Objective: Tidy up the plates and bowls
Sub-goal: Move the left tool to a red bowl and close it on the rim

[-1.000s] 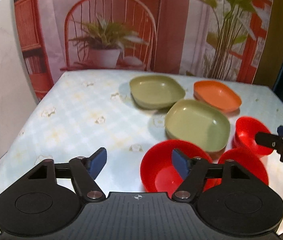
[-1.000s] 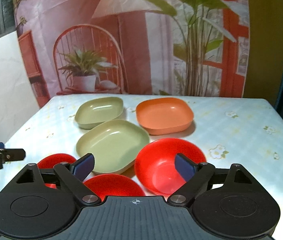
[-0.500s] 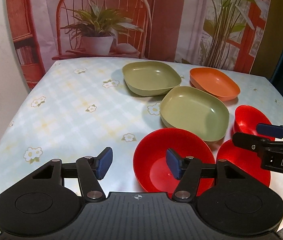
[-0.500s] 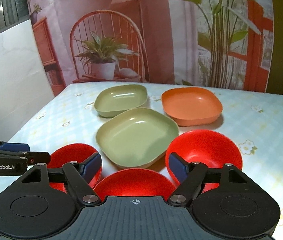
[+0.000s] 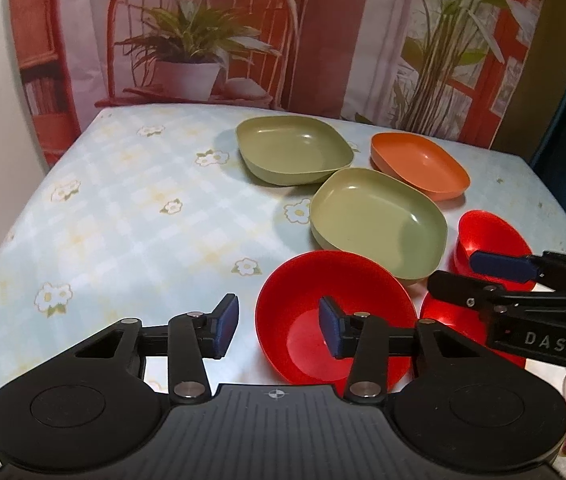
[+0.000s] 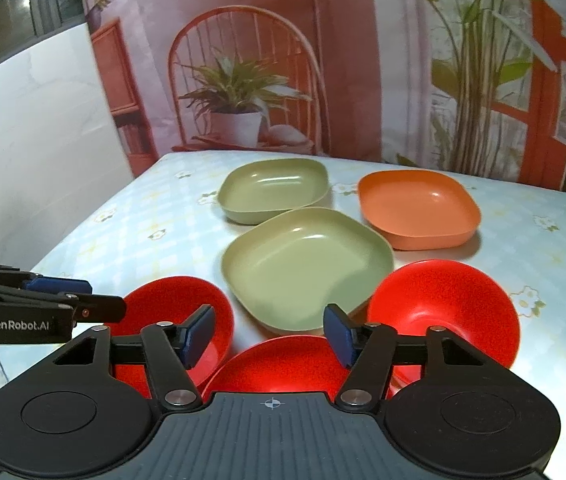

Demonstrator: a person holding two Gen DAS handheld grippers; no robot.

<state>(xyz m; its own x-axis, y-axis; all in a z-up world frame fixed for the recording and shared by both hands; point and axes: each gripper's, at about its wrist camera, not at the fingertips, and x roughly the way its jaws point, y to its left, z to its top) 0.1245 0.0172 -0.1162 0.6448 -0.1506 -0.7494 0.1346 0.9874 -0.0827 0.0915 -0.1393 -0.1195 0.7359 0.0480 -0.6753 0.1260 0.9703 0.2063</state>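
Observation:
Three red bowls sit at the table's near edge: a left one [image 5: 335, 316] [image 6: 187, 312], a middle one [image 6: 283, 364] and a right one [image 6: 443, 312] [image 5: 491, 244]. Behind them are two green square plates, near [image 5: 375, 220] [image 6: 307, 264] and far [image 5: 293, 152] [image 6: 275, 190], and an orange plate [image 5: 419, 166] [image 6: 419, 212]. My left gripper [image 5: 279, 330] is open, straddling the left bowl's left rim. My right gripper [image 6: 269, 338] is open over the middle bowl's far rim.
The table [image 5: 123, 208] has a pale blue floral cloth. A printed backdrop [image 6: 323, 60] hangs behind it and a white wall [image 6: 23, 140] stands at the left. The right gripper [image 5: 523, 304] crosses the left wrist view's right side.
Both grippers have moved forward toward the red bowls. The jaws of each have narrowed a little. The dishes have not moved.

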